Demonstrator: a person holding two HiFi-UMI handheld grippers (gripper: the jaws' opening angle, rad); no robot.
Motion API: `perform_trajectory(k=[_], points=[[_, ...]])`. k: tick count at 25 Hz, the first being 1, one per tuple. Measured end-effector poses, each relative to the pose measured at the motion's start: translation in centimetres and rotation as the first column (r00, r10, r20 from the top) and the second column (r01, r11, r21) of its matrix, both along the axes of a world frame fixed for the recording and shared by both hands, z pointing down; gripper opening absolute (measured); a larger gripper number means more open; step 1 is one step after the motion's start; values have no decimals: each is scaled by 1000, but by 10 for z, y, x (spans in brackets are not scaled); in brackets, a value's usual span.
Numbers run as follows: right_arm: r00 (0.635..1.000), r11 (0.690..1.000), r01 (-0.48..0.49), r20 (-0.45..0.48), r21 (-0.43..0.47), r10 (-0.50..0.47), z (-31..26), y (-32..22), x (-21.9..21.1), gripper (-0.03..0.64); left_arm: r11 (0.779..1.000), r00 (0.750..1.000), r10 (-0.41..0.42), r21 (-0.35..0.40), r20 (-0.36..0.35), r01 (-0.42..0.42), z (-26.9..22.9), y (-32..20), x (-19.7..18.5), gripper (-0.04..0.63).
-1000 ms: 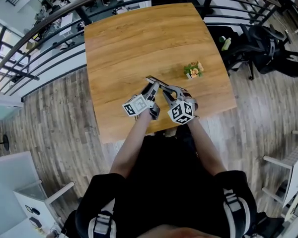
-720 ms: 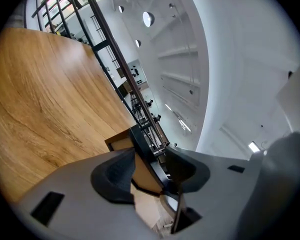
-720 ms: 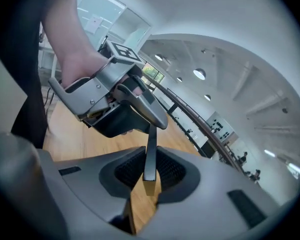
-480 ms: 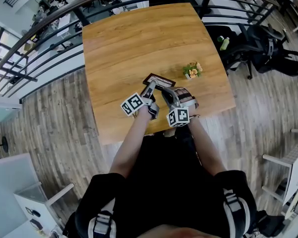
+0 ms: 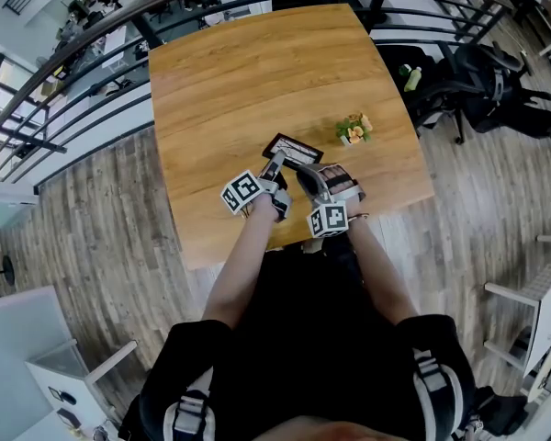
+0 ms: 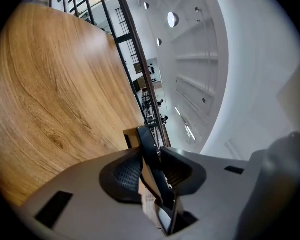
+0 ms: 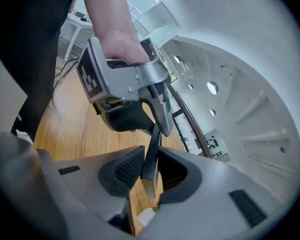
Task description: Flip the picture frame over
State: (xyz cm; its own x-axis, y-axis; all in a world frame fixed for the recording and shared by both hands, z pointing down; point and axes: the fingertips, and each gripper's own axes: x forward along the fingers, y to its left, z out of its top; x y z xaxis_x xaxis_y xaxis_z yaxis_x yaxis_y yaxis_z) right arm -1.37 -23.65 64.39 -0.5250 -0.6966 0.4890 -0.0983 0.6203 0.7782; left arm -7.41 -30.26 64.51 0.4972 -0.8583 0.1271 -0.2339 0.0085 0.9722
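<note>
A table (image 5: 239,72) is standing before the person, with a railing (image 5: 149,28) running behind it and to its left. A frame (image 5: 292,147) is sitting over the table's near middle. The left gripper (image 5: 276,161) is reaching it from the near left, its jaws having just been closing with the frame's edge between them. The right gripper (image 5: 305,175) is holding the frame's near right edge. A plant (image 5: 354,129) is resting on the table, right of the frame and apart from it. Chairs (image 5: 496,90) are standing right of the table.

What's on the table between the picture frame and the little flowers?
Nothing. The head view shows only bare wooden table between the picture frame and the little flowers.
</note>
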Motion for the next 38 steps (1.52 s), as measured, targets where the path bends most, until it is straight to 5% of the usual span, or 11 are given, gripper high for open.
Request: perform_trajectory(k=[10, 19, 26, 33, 38], points=[[999, 990, 44, 12, -136, -43, 14, 15, -1, 155, 1000, 1000, -7, 22, -17, 7, -5, 1, 3, 91], [976, 930, 63, 218, -363, 19, 0, 24, -8, 219, 998, 998, -6, 63, 60, 2, -12, 3, -14, 91], [828, 829, 17, 472, -559, 302, -28, -8, 9, 221, 994, 992, 14, 103, 125, -27, -21, 5, -22, 91], [660, 702, 25, 540, -711, 523, -17, -34, 35, 222, 977, 982, 87, 179, 165, -116, -43, 13, -18, 91], [605, 618, 58, 520, -784, 603, -1, -38, 44, 225, 949, 971, 176, 234, 162, -211, -59, 20, -9, 91]])
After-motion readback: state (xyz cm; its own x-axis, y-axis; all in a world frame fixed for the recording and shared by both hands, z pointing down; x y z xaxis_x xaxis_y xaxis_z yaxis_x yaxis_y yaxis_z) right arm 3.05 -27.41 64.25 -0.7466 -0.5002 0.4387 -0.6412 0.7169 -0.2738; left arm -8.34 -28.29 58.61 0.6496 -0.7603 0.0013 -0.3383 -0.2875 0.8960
